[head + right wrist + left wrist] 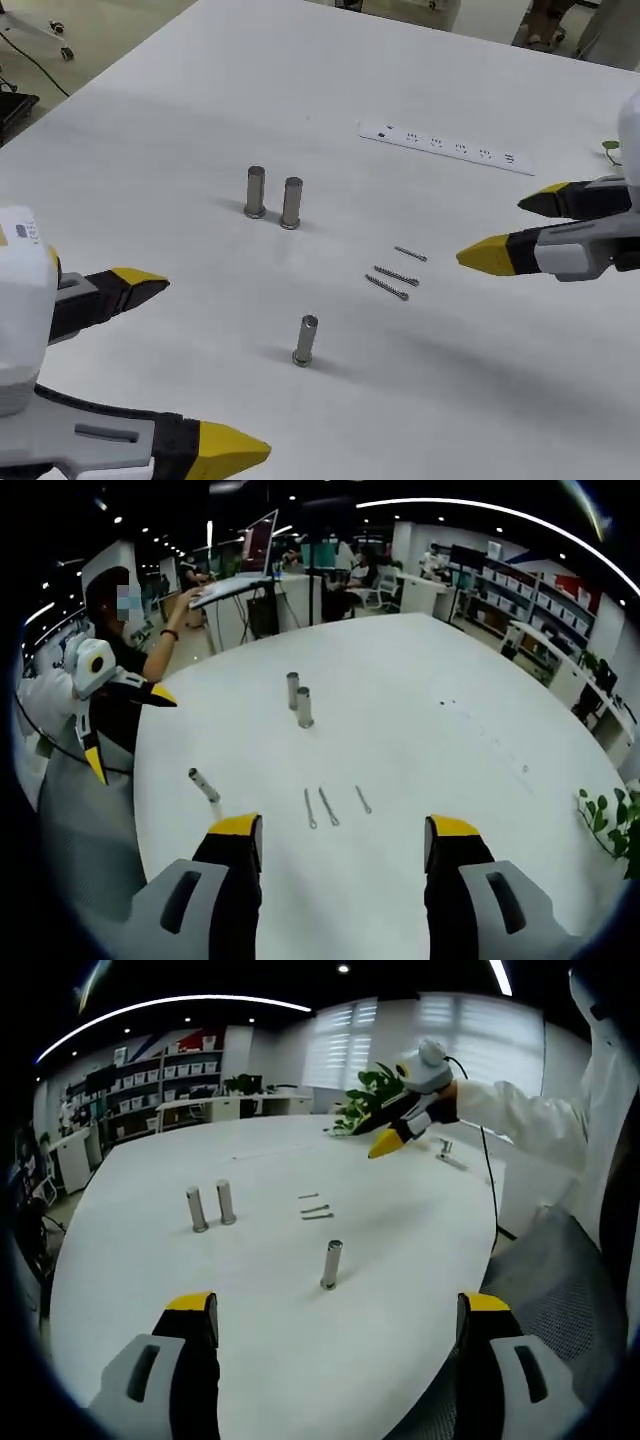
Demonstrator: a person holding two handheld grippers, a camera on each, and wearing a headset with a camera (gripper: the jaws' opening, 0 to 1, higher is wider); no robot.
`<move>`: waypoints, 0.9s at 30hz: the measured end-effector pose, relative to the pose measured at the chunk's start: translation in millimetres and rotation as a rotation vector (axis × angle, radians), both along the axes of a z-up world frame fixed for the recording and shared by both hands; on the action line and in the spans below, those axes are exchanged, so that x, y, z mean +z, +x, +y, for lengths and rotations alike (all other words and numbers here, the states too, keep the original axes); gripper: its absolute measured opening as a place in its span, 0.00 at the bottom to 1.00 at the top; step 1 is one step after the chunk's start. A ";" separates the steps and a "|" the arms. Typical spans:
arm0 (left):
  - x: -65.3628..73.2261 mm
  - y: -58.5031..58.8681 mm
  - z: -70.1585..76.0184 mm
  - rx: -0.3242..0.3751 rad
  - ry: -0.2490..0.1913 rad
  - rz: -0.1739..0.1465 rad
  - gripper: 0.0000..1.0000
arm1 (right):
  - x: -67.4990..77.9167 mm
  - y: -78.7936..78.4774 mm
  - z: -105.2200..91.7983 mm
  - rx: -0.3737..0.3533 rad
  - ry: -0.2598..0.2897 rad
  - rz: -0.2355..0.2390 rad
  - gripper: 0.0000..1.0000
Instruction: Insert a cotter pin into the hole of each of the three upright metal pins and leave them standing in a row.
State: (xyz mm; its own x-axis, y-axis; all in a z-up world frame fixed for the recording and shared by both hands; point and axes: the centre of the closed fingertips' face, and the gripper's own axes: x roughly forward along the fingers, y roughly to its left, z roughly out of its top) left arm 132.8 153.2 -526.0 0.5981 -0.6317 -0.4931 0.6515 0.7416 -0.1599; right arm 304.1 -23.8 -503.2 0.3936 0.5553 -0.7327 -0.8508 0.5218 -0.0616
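white table | cylindrical steel pins | wiry cotter pins | left gripper, right gripper gaping

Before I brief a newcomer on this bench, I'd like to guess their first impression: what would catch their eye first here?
Three metal pins stand on the white table, two close together near the middle and the third alone, nearer the person. In the head view, three cotter pins lie loose to the right of them, just ahead of the open right gripper. The open left gripper hovers at the lower left.
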 end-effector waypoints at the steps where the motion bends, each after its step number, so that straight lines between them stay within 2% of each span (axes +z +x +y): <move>1: -0.5 -0.3 0.1 -0.001 0.001 -0.001 0.98 | -1.9 2.0 1.5 0.007 -0.006 0.006 0.60; 3: -2.3 -1.2 1.5 -0.004 0.009 0.000 0.98 | -8.3 3.4 5.8 0.031 -0.027 0.033 0.54; 4: -2.2 -1.4 1.3 -0.002 -0.003 0.002 0.98 | -10.9 4.5 8.2 0.042 -0.034 0.039 0.51; 5: -1.5 -1.1 0.8 0.007 -0.027 0.008 0.98 | -13.6 4.9 10.5 0.061 -0.042 0.043 0.50; 9: -3.1 -0.5 2.5 0.004 -0.015 0.008 0.97 | -26.4 7.8 20.9 0.082 -0.072 0.064 0.48; 12: -2.7 0.4 2.8 0.004 -0.026 0.009 0.97 | -36.6 17.2 24.5 0.091 -0.092 0.074 0.44; 17: -5.3 2.1 4.8 0.012 -0.032 0.017 0.95 | -57.0 19.8 29.0 0.106 -0.125 0.118 0.38; 18: -5.5 1.9 5.1 0.012 -0.032 0.017 0.95 | -59.3 21.7 30.4 0.104 -0.126 0.116 0.37; 20: -5.9 1.6 5.9 0.017 -0.037 0.022 0.95 | -66.9 21.7 30.3 0.107 -0.162 0.127 0.36; 21: -5.9 1.8 6.2 0.020 -0.040 0.022 0.94 | -70.9 22.2 30.2 0.129 -0.192 0.114 0.36; 23: -6.0 1.4 6.0 0.025 -0.049 0.028 0.94 | -76.4 23.5 30.8 0.124 -0.209 0.115 0.36; 25: -6.5 -0.9 4.7 0.020 -0.056 0.044 0.93 | -81.6 26.6 31.5 0.120 -0.225 0.117 0.30; 27: -5.3 -1.0 4.4 0.019 -0.054 0.039 0.92 | -84.5 32.6 29.7 0.079 -0.239 0.112 0.24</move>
